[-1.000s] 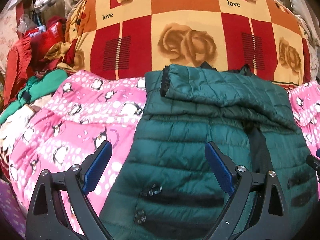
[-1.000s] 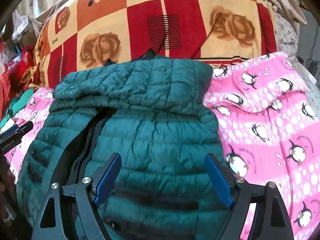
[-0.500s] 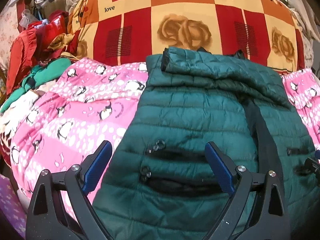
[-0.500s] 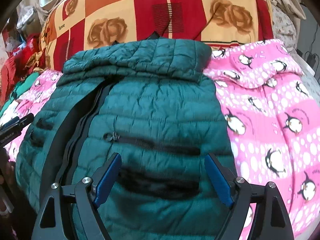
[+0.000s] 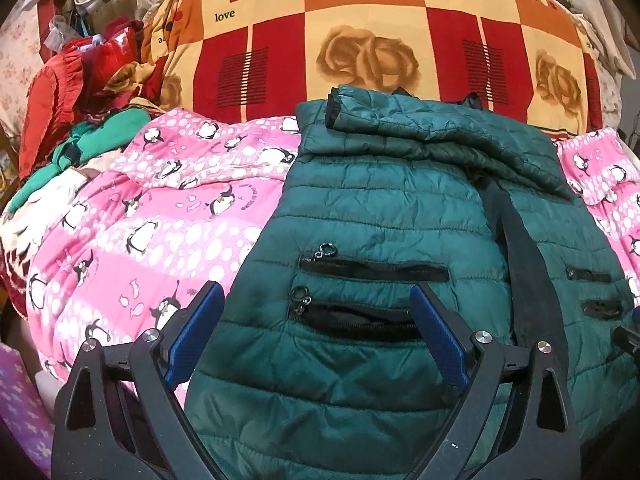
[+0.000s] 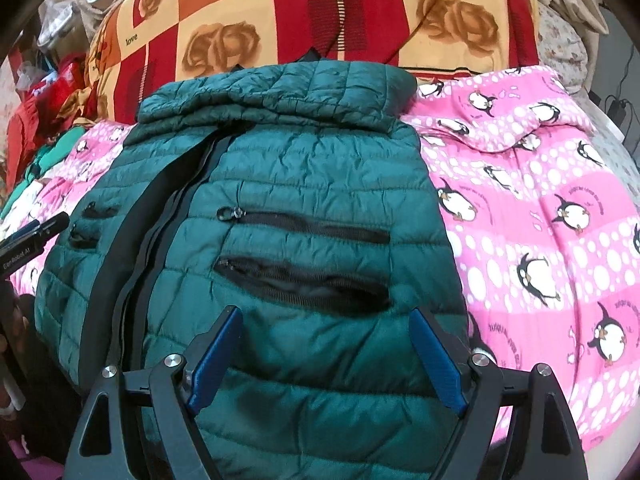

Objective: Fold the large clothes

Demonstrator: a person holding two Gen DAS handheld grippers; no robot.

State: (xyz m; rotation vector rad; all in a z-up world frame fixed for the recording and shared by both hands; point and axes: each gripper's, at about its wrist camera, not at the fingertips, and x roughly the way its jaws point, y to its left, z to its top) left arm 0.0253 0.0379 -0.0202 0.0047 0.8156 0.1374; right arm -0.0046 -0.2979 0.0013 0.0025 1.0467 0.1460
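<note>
A dark green quilted puffer jacket (image 5: 380,216) lies front up on the pink penguin blanket (image 5: 152,216), its sleeves folded across the top near the collar. It also shows in the right wrist view (image 6: 304,184). My left gripper (image 5: 316,320) is open and empty, hovering over the jacket's lower left part near the pocket zips. My right gripper (image 6: 326,338) is open and empty over the lower right part, just below the open pocket (image 6: 304,284). The left gripper's tip (image 6: 36,236) shows at the right wrist view's left edge.
A large red, orange and cream rose-print quilt (image 5: 360,40) is piled behind the jacket. A heap of red and green clothes (image 5: 80,100) sits at the far left. Cables (image 6: 616,96) lie beyond the bed's right edge.
Both grippers have drawn back toward the jacket's hem; more of the lower jacket and its pocket zips now shows. Both stay open.
</note>
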